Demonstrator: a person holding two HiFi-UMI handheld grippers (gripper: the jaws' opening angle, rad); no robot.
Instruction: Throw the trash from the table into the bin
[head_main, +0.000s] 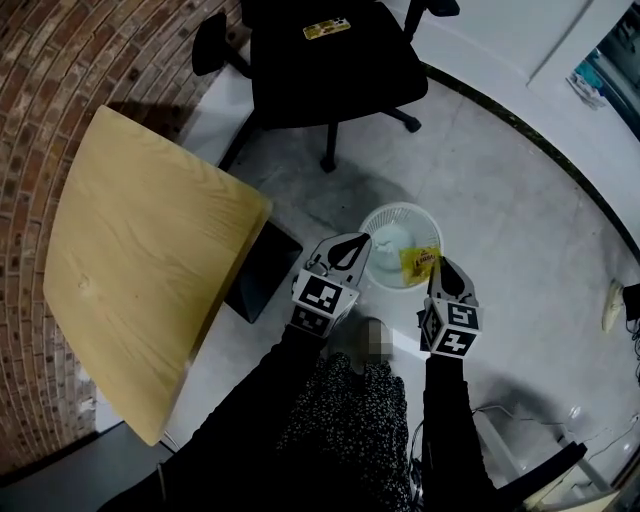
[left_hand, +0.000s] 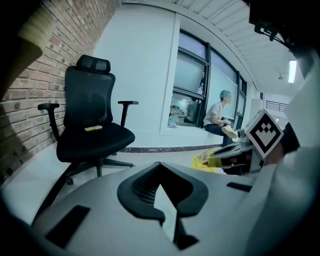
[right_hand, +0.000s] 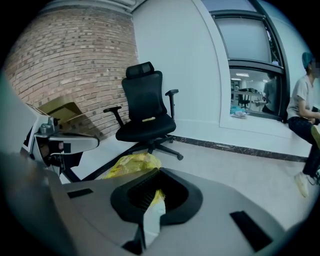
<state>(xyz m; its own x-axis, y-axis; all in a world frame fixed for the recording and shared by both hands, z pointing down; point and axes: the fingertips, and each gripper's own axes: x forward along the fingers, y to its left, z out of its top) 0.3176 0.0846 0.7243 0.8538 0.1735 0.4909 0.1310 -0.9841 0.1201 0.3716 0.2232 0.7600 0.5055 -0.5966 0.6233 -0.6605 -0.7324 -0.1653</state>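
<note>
Your right claw (head_main: 441, 268) is clamped on the crumpled yellow plastic wrapper (head_main: 420, 263). In the right gripper view the jaws stand together with a sliver of yellow pinched in the slit and the rest of the wrapper bunched just past the tips. From your head view the wrapper sits over the right-hand part of the round white perforated bin (head_main: 372, 225), within its rim outline; how high above the bin it hangs cannot be told. Something pale lies inside the bin already. Your left claw (head_main: 352, 243) is closed on nothing: the left gripper view shows its jaws meeting at the tips with only a thin slit of floor between them. In the head view its tip overlaps the bin's left rim, so both claws flank the bin with the wrapper between them. To your left is the light wooden desk (head_main: 140, 260), its near corner just beside your left arm, with a dark flat box (head_main: 265, 268) on the grey floor under its edge. Beyond the bin stands the black wheeled office chair (head_main: 330, 60), a small yellow packet (head_main: 327, 28) on its seat. A red brick wall (head_main: 60, 70) runs behind the desk. A person (right_hand: 304, 100) sits by the window at the right.
</note>
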